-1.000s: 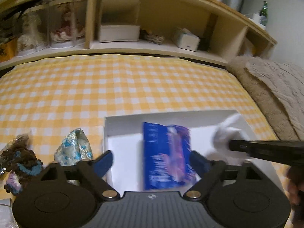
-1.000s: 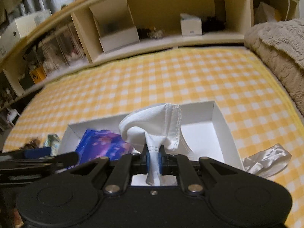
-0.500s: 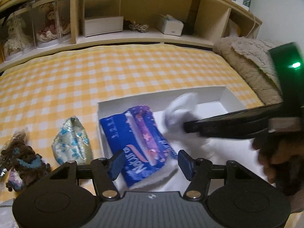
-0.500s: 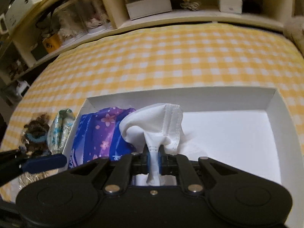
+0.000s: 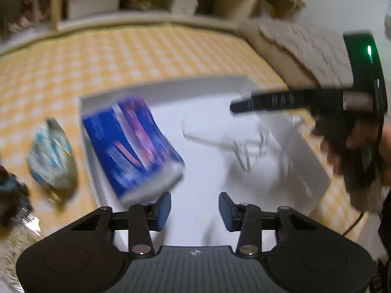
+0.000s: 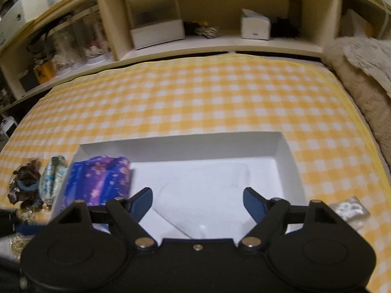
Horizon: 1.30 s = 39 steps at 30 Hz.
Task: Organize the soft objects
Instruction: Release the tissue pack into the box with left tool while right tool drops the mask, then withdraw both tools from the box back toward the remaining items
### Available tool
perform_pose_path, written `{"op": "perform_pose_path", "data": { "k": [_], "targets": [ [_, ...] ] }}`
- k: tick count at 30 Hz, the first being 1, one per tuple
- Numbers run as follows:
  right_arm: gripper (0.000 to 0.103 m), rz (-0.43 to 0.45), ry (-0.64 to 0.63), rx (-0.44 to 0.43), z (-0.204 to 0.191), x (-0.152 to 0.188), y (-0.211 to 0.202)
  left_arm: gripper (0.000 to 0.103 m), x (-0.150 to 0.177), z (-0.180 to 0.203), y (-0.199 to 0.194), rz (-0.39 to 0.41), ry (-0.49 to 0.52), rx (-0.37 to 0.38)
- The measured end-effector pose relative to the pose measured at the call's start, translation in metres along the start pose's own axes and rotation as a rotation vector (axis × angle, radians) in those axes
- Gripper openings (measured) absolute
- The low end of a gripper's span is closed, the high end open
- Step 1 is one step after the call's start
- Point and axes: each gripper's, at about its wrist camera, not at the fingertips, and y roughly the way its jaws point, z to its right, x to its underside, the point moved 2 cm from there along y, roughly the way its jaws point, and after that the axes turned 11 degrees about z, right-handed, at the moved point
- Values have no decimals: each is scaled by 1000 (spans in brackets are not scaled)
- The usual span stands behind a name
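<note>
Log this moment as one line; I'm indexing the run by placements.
right tongs: opening, empty | white face mask: lying in white cardboard box | blue-purple tissue pack: box's left end | left tongs: closing, empty

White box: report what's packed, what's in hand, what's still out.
Done: the blue pack and the white cloth lie inside the white box. In hand: nothing; the right gripper is opening above the cloth, and the left gripper is closing on nothing. Left: the floral pouch, brown bundle and silver item lie outside on the checked cover.
</note>
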Motion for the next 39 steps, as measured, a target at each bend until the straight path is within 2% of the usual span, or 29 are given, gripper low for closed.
{"op": "perform_pose_path", "data": {
  "k": [2, 4, 8, 11, 12, 14, 22, 25, 27, 31, 33, 34, 37, 39],
  "targets": [
    [73, -13, 26, 22, 12, 3, 2, 43, 7, 5, 10, -51, 9, 12],
    [69, -33, 51, 62, 21, 8, 8, 42, 12, 3, 22, -64, 8, -29],
    [58, -102, 98, 97, 40, 24, 26, 41, 9, -13, 35, -37, 5, -128],
    [59, -118, 84, 120, 41, 31, 35, 41, 5, -23, 38, -6, -18, -169],
    [59, -117, 79, 112, 38, 31, 37, 41, 4, -26, 40, -5, -27, -171],
    [58, -123, 123, 30, 30, 31, 41, 41, 5, -27, 40, -7, -32, -165],
    [56, -131, 67, -122, -18, 31, 51, 41, 7, -16, 40, -2, -14, -138],
    [49, -127, 39, -137, -28, 27, 50, 41, 8, -15, 33, 4, -12, -126],
    [49, -80, 78, -116, -19, 19, 41, 41, 6, -13, 29, 10, -8, -119],
    [51, -11, 233, -28, 18, 11, 34, 41, 3, -9, 20, 24, -5, -109],
    [55, -5, 286, -1, 28, 12, 36, 41, 4, -7, 18, 32, -1, -103],
    [61, -8, 304, 5, 31, 13, 39, 41, 4, -5, 16, 36, 3, -99],
    [69, -30, 293, 23, 32, 17, 47, 42, 4, -2, 12, 41, 12, -95],
    [74, -42, 268, 78, 32, 20, 53, 42, 5, -2, 10, 43, 16, -93]
  ]
}}
